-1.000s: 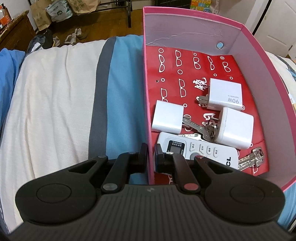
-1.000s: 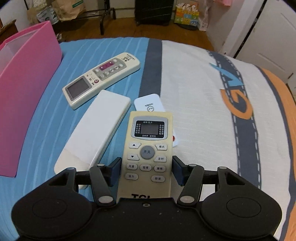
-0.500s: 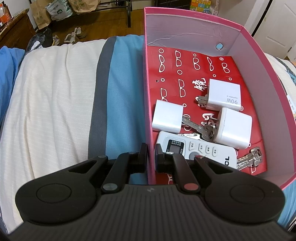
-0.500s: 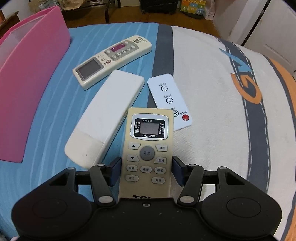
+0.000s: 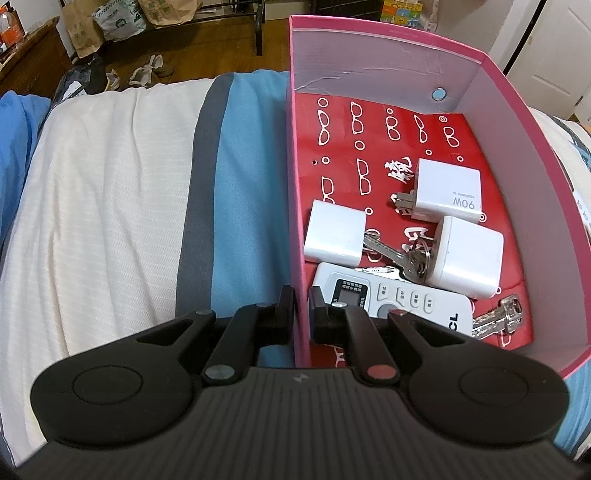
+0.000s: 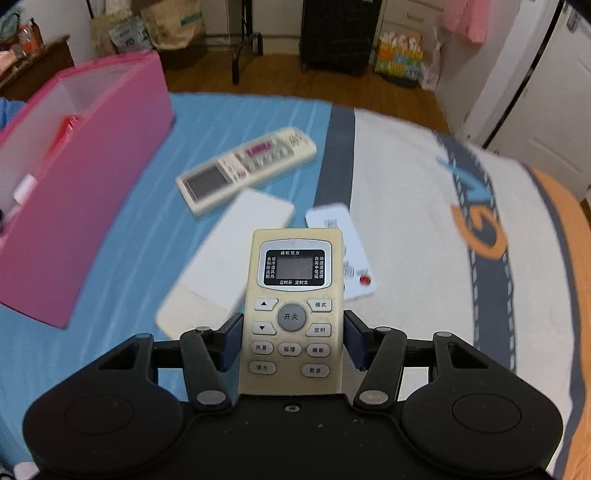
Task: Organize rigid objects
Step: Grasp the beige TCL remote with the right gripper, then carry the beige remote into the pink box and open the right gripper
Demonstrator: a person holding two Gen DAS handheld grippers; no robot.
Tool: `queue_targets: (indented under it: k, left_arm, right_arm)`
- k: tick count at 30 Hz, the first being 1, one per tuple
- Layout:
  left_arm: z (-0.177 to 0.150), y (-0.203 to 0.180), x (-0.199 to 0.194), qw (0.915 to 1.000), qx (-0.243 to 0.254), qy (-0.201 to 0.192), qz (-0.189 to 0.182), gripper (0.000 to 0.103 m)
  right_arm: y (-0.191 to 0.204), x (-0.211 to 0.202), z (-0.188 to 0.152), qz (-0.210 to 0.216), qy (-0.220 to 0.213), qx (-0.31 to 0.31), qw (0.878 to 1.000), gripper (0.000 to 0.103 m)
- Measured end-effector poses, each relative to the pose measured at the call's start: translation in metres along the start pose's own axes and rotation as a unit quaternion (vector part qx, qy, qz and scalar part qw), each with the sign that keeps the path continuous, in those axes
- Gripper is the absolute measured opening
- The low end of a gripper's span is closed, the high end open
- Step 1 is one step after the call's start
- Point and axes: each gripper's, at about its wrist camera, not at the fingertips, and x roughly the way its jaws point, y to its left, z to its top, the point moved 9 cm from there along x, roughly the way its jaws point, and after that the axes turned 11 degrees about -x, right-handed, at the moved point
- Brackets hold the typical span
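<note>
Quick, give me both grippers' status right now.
Left gripper: closed on the pink box wall.
Right gripper: closed on the beige remote.

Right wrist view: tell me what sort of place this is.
Most likely a bedroom at home. The work surface is a bed with a blue, white and grey striped cover; beyond it lie a wooden floor, a dark suitcase and a white door.

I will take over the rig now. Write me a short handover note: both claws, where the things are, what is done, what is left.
Left claw: shut on the pink box's wall, steadying it.
Right claw: shut on the beige remote, held above the bed.
Done: white remote, three chargers, keys in the box.
Left: box the beige remote, then three remotes on the bedspread.
</note>
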Motion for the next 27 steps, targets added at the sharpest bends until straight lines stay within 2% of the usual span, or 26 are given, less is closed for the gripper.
queue_targets:
  k: [6, 8, 12, 14, 16, 18, 23, 27]
  left_arm:
    - [0.000, 0.000, 0.000, 1.0000, 0.001, -0.002, 0.000, 0.007]
    - [0.000, -0.001, 0.000, 1.0000, 0.004, -0.003, 0.000, 0.007]
    - [0.000, 0.000, -0.001, 1.0000, 0.006, -0.004, -0.004, 0.007]
    - [0.000, 0.000, -0.001, 1.0000, 0.006, -0.004, -0.006, 0.007]
    - [-0.001, 0.001, -0.001, 0.9999, 0.006, -0.005, -0.007, 0.007]
    - [-0.001, 0.000, -0.001, 0.9999, 0.007, -0.006, -0.007, 0.007]
    - [0.000, 0.003, 0.001, 0.9999, -0.002, -0.004, -0.016, 0.007]
    - [-0.001, 0.003, 0.000, 0.9998, 0.000, -0.007, -0.017, 0.007]
  right_arm:
    - [0.004, -0.046, 0.032, -0.003, -0.051, 0.007, 0.999, 0.061]
    - [0.013, -0.063, 0.044, 0.013, -0.072, 0.006, 0.997, 0.061]
    - [0.050, -0.094, 0.073, 0.089, -0.102, 0.001, 0.991, 0.061]
    - [0.080, -0.103, 0.088, 0.143, -0.104, -0.012, 0.984, 0.061]
    - [0.113, -0.105, 0.101, 0.194, -0.096, -0.024, 0.976, 0.061]
    - [0.140, -0.099, 0.114, 0.221, -0.086, -0.035, 0.971, 0.061]
    - [0.196, -0.056, 0.143, 0.251, -0.040, -0.044, 0.966, 0.061]
    - [0.229, -0.012, 0.154, 0.274, 0.025, -0.004, 0.962, 0.061]
